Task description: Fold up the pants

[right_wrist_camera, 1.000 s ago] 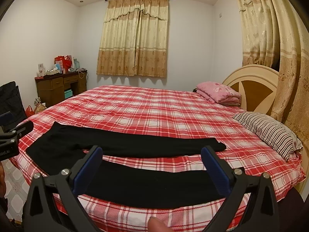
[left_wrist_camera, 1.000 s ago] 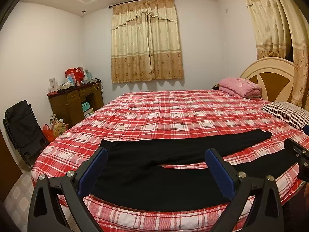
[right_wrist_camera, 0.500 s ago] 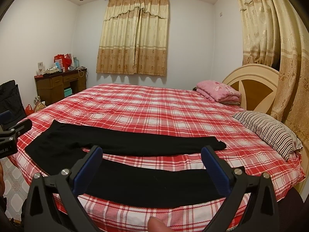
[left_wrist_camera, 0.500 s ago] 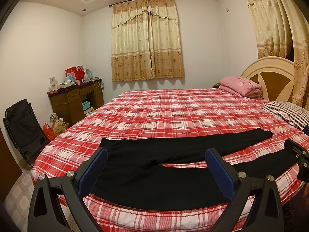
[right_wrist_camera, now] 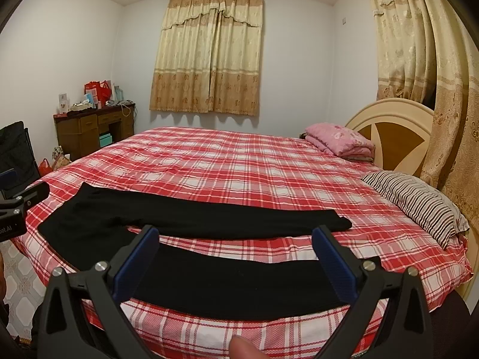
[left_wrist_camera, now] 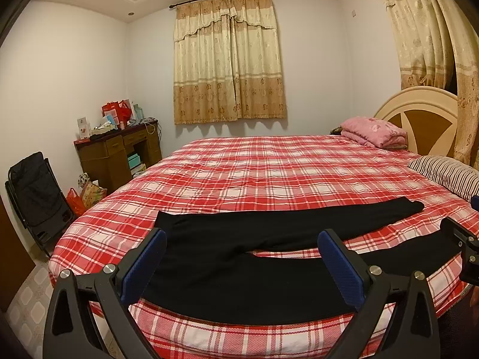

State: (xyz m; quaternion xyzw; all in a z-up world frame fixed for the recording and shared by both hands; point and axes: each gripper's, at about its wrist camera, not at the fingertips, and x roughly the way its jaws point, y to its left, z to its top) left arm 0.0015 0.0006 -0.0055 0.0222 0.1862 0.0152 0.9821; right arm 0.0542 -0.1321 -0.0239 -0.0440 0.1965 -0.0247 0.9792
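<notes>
Both tongs, left tongs (left_wrist_camera: 241, 261) and right tongs (right_wrist_camera: 235, 258), hover wide open and empty just short of the black pants (left_wrist_camera: 239, 257) spread flat along the near bed (left_wrist_camera: 269, 173) edge, so a shallow pinch could catch the checked cover and bunch it.

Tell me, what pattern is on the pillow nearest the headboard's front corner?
Black-and-white stripes on the pillow, clearest in the right wrist view.

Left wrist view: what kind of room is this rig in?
Almost certainly a home bedroom: a large bed under a red plaid cover, a folded pink quilt by the headboard, and floral curtains on the far wall. Black pants lie flat on the bed.
</notes>
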